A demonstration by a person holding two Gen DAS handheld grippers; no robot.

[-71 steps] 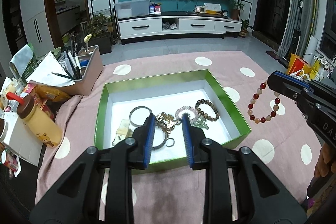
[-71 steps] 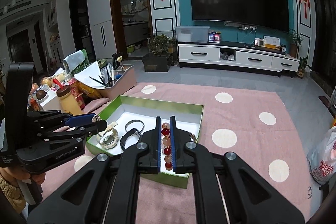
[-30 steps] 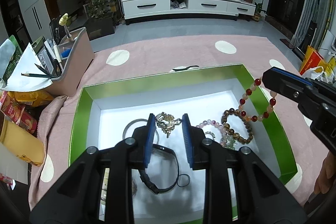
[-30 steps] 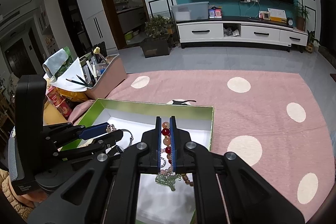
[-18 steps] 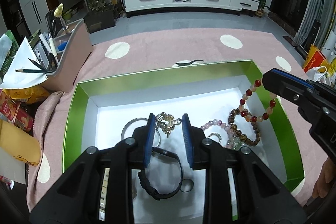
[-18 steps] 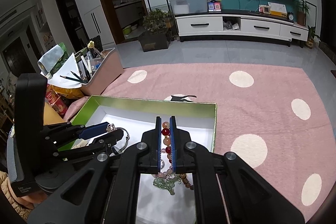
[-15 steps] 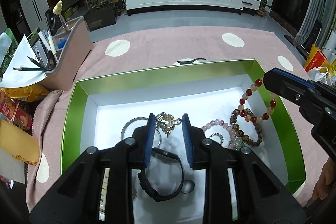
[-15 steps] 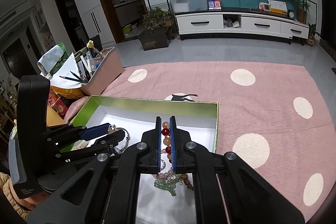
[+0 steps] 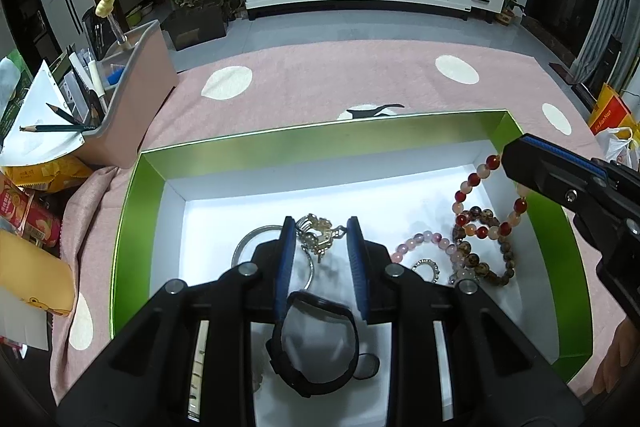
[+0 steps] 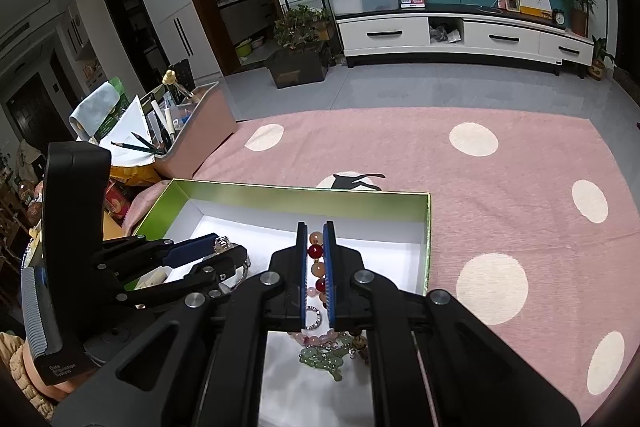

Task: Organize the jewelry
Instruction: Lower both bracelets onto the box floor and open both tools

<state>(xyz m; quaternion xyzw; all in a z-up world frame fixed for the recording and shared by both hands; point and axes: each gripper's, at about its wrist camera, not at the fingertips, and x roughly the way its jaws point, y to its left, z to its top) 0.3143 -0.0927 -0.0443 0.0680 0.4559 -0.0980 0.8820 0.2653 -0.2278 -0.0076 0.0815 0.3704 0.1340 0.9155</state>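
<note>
A green box [image 9: 136,187] with a white inside sits on the pink dotted cloth. My left gripper [image 9: 320,231] is shut on a gold-and-silver chain piece [image 9: 318,229] and holds it over the box, above a silver bangle [image 9: 250,241] and a black band [image 9: 316,339]. My right gripper [image 10: 315,255] is shut on a red-and-peach bead bracelet [image 10: 315,259], which hangs low over the box's right side [image 9: 486,199]. Under it lie a pink bead bracelet [image 9: 420,243], a brown bead bracelet [image 9: 496,267] and a green pendant [image 10: 324,355].
A pink desk organiser [image 9: 132,95] with pencils stands to the left of the box [image 10: 424,227]. Snack packets [image 9: 24,211] and a yellow bottle [image 9: 32,279] crowd the left edge. The pink cloth [image 10: 500,219] stretches to the right and behind the box.
Both grippers have moved forward and down over the box. The bead bracelet has come in from outside the right wall and now hangs low inside, over the other bracelets.
</note>
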